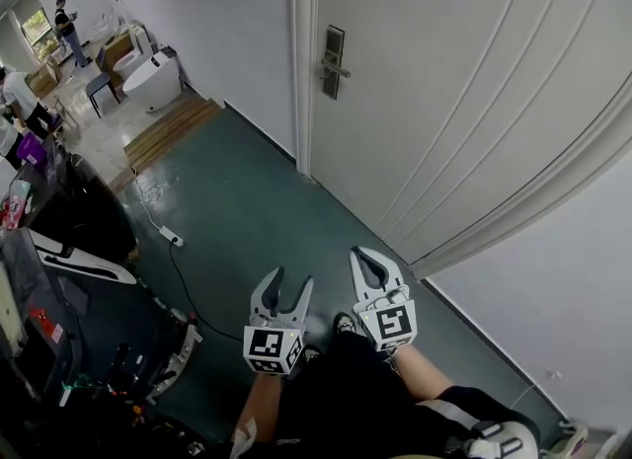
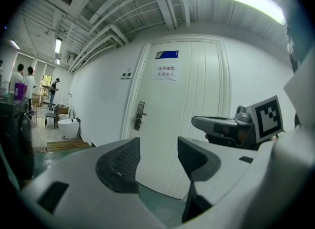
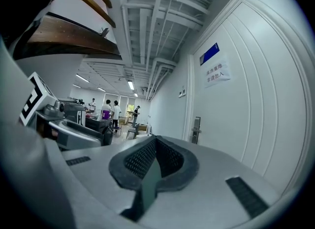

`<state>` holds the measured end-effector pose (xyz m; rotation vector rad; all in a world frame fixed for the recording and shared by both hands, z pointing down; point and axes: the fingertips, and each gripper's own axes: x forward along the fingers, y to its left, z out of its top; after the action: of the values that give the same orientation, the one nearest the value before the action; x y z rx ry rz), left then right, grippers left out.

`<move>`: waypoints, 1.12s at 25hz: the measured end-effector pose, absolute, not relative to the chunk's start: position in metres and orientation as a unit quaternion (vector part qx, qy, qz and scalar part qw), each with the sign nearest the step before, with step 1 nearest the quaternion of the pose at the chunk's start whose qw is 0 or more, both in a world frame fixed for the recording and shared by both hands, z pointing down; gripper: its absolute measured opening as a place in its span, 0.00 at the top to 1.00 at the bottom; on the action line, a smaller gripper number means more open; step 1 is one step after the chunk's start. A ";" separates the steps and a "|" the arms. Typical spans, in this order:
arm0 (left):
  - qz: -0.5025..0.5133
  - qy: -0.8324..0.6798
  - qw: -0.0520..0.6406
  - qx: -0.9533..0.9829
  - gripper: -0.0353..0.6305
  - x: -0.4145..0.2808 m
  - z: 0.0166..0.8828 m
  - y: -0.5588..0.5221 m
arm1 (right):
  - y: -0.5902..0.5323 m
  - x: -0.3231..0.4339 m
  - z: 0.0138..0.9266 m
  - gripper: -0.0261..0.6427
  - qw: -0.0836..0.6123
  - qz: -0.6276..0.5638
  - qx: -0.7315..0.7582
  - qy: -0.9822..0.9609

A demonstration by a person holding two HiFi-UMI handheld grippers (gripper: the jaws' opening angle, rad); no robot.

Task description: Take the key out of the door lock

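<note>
Both tongs hang low over a dark green painted floor (image 1: pixel 257 200), well short of the door (image 1: pixel 444 112). The left gripper (image 1: pixel 292 279) has its jaws spread wide with only air and the floor between the ribbed pads. The right gripper (image 1: pixel 363 258), just beside it, has its jaws pressed together at the tips and pinches nothing. The white panelled door stands ahead of the tongs and a little to the right. Its dark lock plate (image 1: pixel 334 60) with a metal lever sits on the door's left edge, far beyond both sets of tips. The key cannot be made out at this range, so whether it sits in the lock cannot be told. In the left gripper view a paper notice (image 2: pixel 167 72) hangs on the door under a small blue sign (image 2: pixel 167 54), and wall switches (image 2: pixel 127 75) sit to its left. A plain white wall (image 1: pixel 227 23) runs away ahead and left of the tongs toward a brighter area. There lie a low wooden platform (image 1: pixel 168 129), a white rounded tub (image 1: pixel 151 82) and a few standing people (image 1: pixel 67 28). Left of the left gripper a white power strip (image 1: pixel 171 237) lies on the floor with its cable trailing toward dark equipment (image 1: pixel 89 215). Overhead, the gripper views show white ceiling beams (image 3: pixel 147 31) and strip lights.
</note>
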<state>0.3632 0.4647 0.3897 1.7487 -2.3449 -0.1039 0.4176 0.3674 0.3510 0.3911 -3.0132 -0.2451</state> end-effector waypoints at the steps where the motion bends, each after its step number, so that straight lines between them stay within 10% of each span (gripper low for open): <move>1: -0.038 -0.797 0.109 0.592 0.61 0.360 0.391 0.463 | 0.364 0.416 0.352 0.95 0.049 -0.081 0.130 -0.987; 28: -0.044 -0.808 0.106 0.579 0.58 0.216 0.370 0.251 | 0.160 0.274 0.338 0.95 0.035 -0.066 0.110 -0.991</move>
<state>0.2163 0.2506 0.3702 1.7048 -2.3797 -0.1294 0.2741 0.1602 0.3381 0.3370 -3.0459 -0.2042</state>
